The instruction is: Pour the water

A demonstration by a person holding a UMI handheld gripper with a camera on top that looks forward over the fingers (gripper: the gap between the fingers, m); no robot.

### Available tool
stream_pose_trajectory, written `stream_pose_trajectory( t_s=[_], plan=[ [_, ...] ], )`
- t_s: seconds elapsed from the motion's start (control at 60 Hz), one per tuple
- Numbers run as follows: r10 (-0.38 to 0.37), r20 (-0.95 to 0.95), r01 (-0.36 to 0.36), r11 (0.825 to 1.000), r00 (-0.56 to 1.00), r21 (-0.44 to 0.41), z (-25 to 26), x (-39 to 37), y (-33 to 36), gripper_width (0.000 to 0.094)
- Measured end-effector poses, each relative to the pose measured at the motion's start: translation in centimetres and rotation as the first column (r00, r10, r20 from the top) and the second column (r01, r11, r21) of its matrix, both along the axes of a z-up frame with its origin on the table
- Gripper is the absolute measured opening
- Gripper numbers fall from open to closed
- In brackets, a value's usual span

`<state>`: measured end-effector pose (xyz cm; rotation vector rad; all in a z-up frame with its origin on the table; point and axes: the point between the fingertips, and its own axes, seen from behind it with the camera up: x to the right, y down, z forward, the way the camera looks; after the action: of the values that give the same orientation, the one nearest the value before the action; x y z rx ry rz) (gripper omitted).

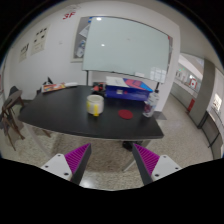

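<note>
A dark table (60,110) stands well beyond my fingers. On it sits a yellow cup (94,104) near the middle. At the table's right end stands a clear bottle (149,103), and a small red thing (126,115) lies between cup and bottle. My gripper (112,160) hangs over the speckled floor, far short of the table. Its magenta pads (76,158) are spread wide apart with nothing between them. The gripper is open.
A blue and white box (128,92) lies at the table's far edge. A chair (12,108) stands to the table's left. A whiteboard (125,45) hangs on the back wall. Speckled floor (110,152) stretches between me and the table.
</note>
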<state>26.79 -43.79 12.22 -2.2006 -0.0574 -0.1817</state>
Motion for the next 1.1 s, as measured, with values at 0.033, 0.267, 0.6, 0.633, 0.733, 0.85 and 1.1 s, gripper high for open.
stream_pose_trajectory(
  t_s=[0.033, 0.267, 0.6, 0.633, 0.733, 0.85, 1.1],
  plan=[
    [-0.018, 0.014, 0.018, 1.000, 1.000, 0.005, -0.8, 2.8, 1.3, 0.0838],
    [-0.095, 0.008, 0.094, 0.991, 0.995, 0.094, -3.1, 18.7, 14.2, 0.0843],
    [-0.068, -0.069, 0.081, 0.973, 0.995, 0.215, -4.5, 27.2, 31.6, 0.0838],
    [-0.062, -0.065, 0.075, 0.972, 0.996, 0.223, -4.9, 27.6, 33.1, 0.0838],
    [-0.039, -0.039, 0.047, 0.969, 0.998, 0.244, -5.6, 27.9, 35.4, 0.0819],
    [-0.023, -0.045, 0.034, 0.964, 0.999, 0.265, -6.6, 27.8, 37.6, 0.0572],
    [-0.022, -0.081, 0.045, 0.956, 0.996, 0.288, -6.3, 27.8, 37.3, 0.0397]
  ],
)
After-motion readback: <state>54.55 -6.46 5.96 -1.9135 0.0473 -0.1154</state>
